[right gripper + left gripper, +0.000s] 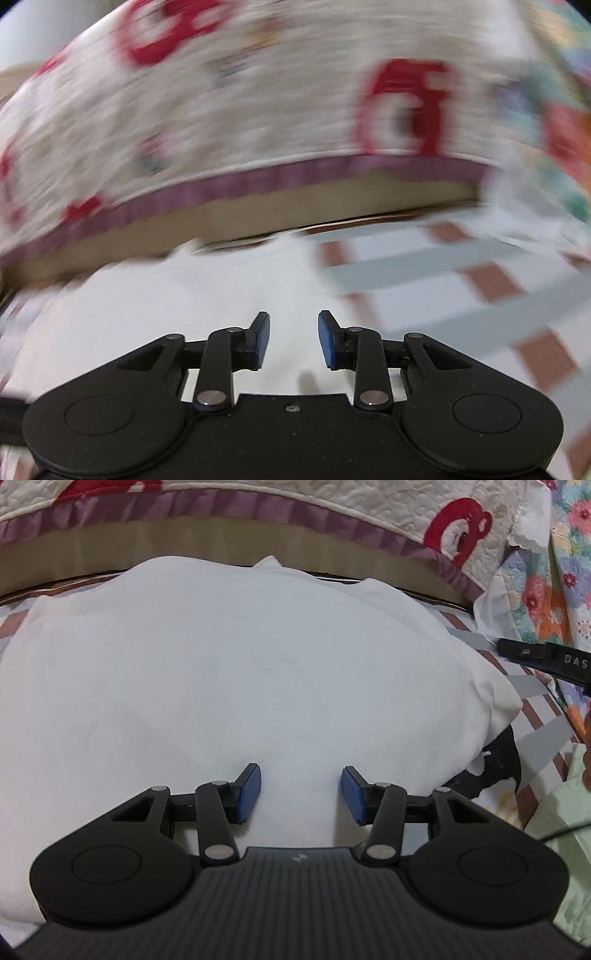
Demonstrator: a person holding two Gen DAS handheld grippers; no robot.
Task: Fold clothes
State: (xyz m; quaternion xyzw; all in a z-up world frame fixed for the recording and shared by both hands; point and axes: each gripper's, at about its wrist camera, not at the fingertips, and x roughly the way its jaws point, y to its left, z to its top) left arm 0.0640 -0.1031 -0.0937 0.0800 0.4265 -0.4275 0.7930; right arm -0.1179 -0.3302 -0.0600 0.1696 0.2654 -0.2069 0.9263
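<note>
White garment (229, 672): lying folded and flat on the checked sheet (532, 686), filling the middle of the left wrist view.
Left gripper (301, 794): hovering over the garment's near part, jaws spread, pinching nothing.
Quilt (332, 513): running along the far edge, purple-trimmed.
Right gripper (293, 339): jaws standing apart, gripping nothing, over the garment's right edge; view blurring.
</note>
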